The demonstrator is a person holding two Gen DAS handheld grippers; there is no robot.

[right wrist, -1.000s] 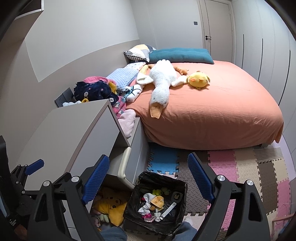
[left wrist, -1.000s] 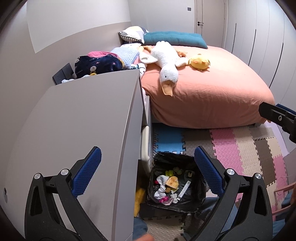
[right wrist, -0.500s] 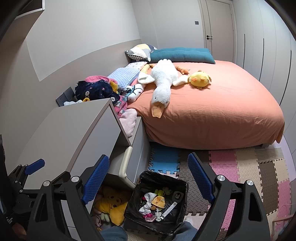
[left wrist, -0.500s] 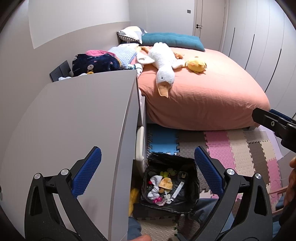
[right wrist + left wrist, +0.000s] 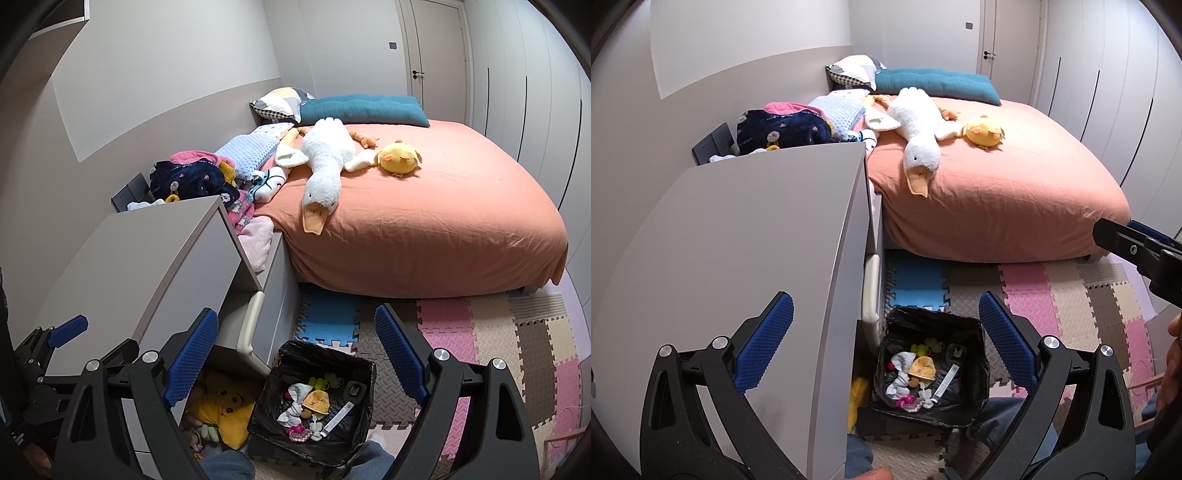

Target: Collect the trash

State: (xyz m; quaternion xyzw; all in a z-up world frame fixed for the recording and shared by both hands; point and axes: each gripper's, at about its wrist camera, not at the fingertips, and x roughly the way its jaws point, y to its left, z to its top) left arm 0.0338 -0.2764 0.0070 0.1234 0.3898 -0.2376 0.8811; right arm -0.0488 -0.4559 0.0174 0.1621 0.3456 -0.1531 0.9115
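Evidently between pickups, both the left gripper (image 5: 882,345) and right gripper (image 5: 291,356) hung with fingers spread and empty above the part-filled bin (image 5: 360,363) on the floor beside the bed (image 5: 424,221), so the next move appeared to call for finding further trash.

The small scraps in the black-lined bin (image 5: 314,402) are too tiny to identify; a yellow plush (image 5: 221,413) lies half-hidden under the desk (image 5: 147,266).

Glossy black plastic liner in bin (image 5: 364,363); matt smooth cabinet top (image 5: 738,236); creased cloth bedsheet (image 5: 443,221); fluffy plush goose (image 5: 325,162); textured foam floor tiles (image 5: 491,332); dimpled blue pads (image 5: 190,360).
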